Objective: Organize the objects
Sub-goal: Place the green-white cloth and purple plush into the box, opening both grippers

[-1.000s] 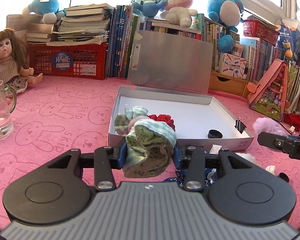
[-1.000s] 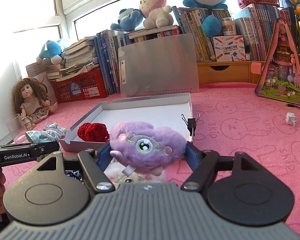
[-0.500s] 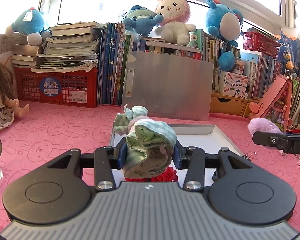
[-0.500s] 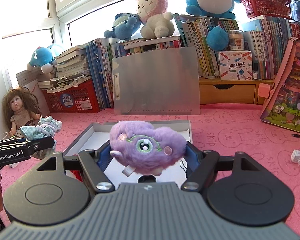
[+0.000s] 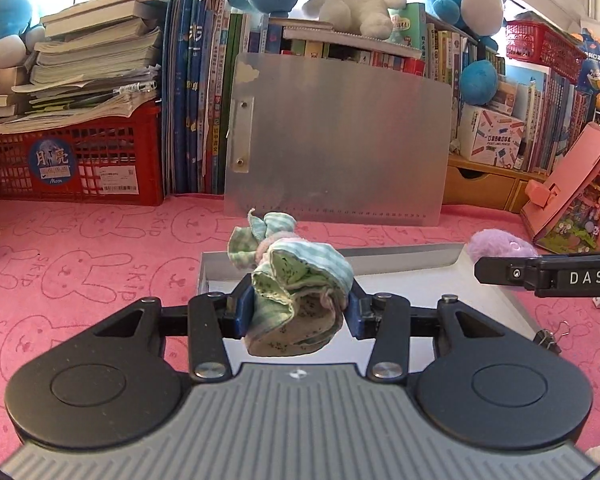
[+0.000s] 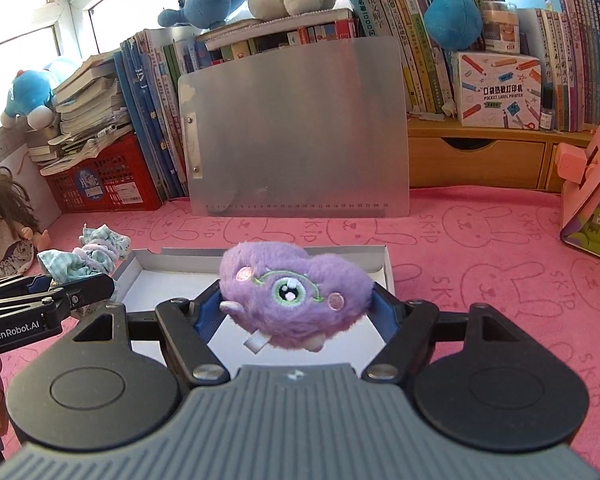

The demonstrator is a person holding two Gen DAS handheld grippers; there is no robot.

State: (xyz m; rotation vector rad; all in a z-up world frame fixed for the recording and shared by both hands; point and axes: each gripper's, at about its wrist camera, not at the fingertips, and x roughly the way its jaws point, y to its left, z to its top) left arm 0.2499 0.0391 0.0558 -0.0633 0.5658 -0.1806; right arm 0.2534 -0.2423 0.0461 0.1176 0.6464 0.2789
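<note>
- Left gripper (image 5: 298, 314) clenched on green checked scrunchie (image 5: 296, 304), held over near-left part of white box (image 5: 400, 258).
- Right gripper (image 6: 296, 312) grasping purple plush toy (image 6: 294, 300) above the same box (image 6: 148, 268).
- Risk: fingers of both grippers close side by side over the box; likely to collide on lowering.
- Risk: soft scrunchie may snag on a finger pad at release and land on pink counter (image 5: 100, 248).
</note>
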